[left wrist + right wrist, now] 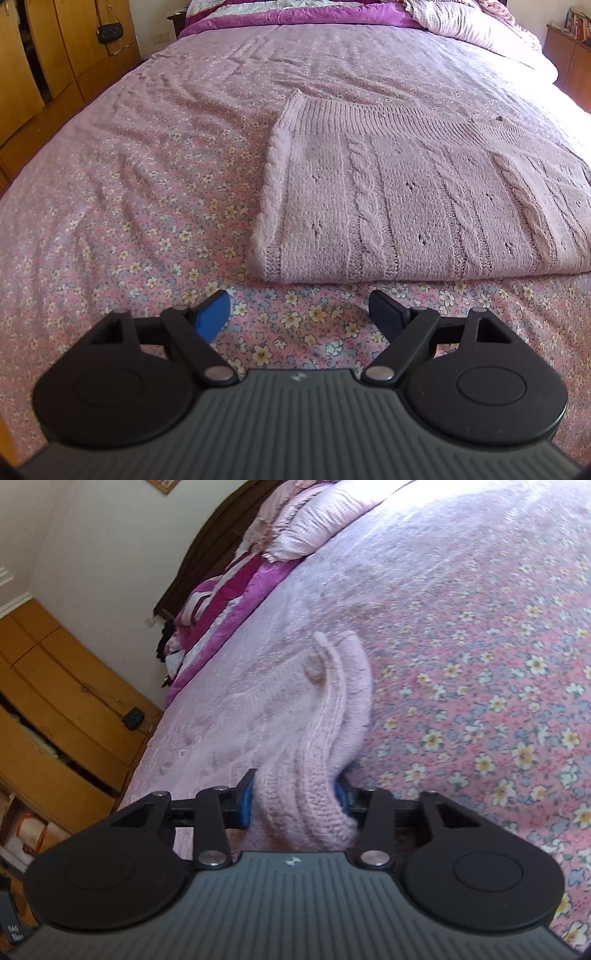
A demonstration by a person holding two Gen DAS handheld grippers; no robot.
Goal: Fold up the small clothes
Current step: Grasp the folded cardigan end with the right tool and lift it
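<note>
Right claw: I have it clenched on bunched sweater edge.
Left claw: released, sweater just ahead.
Risk: I judge the bulky knit could slip out.

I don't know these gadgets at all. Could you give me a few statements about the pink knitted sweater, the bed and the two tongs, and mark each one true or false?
1. The right tongs are clamped on a bunched part of the pink knitted sweater. True.
2. The left tongs grip the sweater's hem. False: they are open and empty, just short of its near edge, over the floral bedsheet.
3. The sweater lies on a bare wooden floor. False: it lies on the bedsheet.
4. A small dark handbag hangs on the wooden wardrobe. True.
5. The sweater has a cable-knit pattern. True.
</note>
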